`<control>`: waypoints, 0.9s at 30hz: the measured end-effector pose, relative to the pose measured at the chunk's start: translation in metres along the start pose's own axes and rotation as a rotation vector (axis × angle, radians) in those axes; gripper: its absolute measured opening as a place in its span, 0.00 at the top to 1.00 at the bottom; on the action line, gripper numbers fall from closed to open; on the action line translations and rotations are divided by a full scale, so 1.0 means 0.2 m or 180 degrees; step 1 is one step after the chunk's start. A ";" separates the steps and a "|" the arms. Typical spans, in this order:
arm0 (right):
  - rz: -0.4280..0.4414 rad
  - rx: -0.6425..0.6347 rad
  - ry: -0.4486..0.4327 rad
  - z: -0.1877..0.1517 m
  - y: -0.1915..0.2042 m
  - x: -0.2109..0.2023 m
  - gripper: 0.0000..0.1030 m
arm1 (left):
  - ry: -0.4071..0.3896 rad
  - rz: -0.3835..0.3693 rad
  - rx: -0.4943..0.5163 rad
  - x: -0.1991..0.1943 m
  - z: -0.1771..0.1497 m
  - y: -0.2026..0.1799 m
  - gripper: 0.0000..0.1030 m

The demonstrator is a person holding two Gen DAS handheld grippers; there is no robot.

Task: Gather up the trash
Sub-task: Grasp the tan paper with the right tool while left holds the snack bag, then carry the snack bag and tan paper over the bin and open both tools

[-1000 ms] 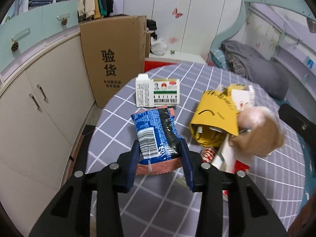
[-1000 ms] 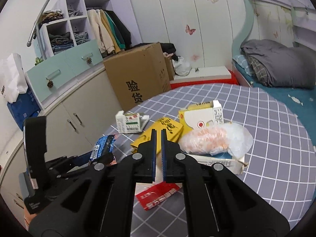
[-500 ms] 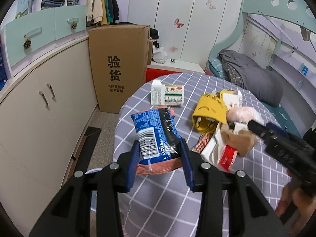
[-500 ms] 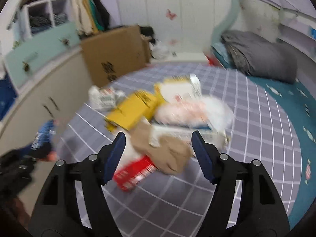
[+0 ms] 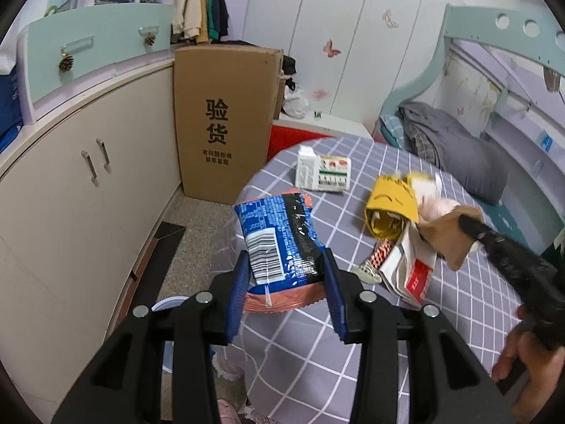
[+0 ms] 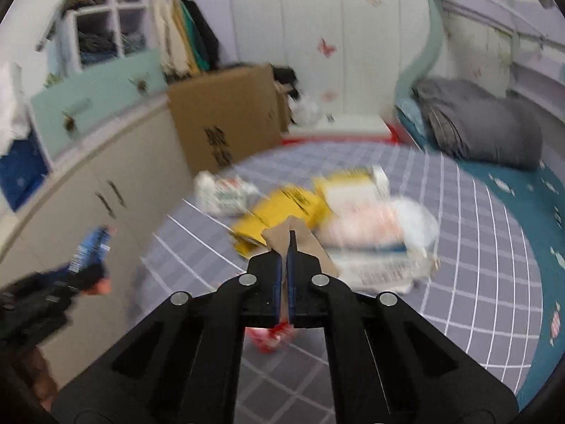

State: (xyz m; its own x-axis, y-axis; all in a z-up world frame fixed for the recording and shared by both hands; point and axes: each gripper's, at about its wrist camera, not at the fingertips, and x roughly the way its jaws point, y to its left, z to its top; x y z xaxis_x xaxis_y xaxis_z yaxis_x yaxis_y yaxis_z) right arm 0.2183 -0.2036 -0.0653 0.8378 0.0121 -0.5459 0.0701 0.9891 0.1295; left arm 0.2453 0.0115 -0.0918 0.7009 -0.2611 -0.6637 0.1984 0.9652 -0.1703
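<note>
The left gripper (image 5: 284, 291) clamps the blue snack wrapper (image 5: 279, 236); the right gripper (image 6: 284, 254), fingers just closed, pinches brown paper (image 6: 293, 243) and should lift gently so the thin scrap stays gripped.

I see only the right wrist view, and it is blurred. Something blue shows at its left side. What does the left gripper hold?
Observer: The left gripper is shut on a blue snack packet, barcode side up, with the pads pressing both its edges.
Operator: Did my right gripper catch the brown paper?
Observer: Yes. The right gripper has just closed its jaws on the brown paper. In the left wrist view the paper hangs from its tip.
Operator: What lies under that paper?
Observer: A white carton with a red label, and beside it a red-and-white striped wrapper.
</note>
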 end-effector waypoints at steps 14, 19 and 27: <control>0.0861 -0.0481 0.0021 0.07 0.70 0.02 0.97 | -0.0171 0.0259 -0.0405 -0.18 -0.01 0.46 0.62; 0.1177 -0.0673 0.0457 -0.08 0.99 0.25 0.97 | -0.0046 0.0478 -0.0580 -0.13 -0.09 0.72 0.62; 0.1201 -0.0920 0.1162 -0.39 1.31 0.68 0.97 | 0.0325 0.0740 -0.0954 0.07 -0.29 1.11 0.62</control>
State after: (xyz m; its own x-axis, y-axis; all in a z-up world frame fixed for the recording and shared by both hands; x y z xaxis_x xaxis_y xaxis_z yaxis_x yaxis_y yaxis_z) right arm 0.3092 0.0690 -0.1695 0.5322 0.3694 -0.7618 -0.3891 0.9058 0.1674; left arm 0.2581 0.2223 -0.1812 0.6287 -0.0469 -0.7762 -0.1772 0.9633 -0.2018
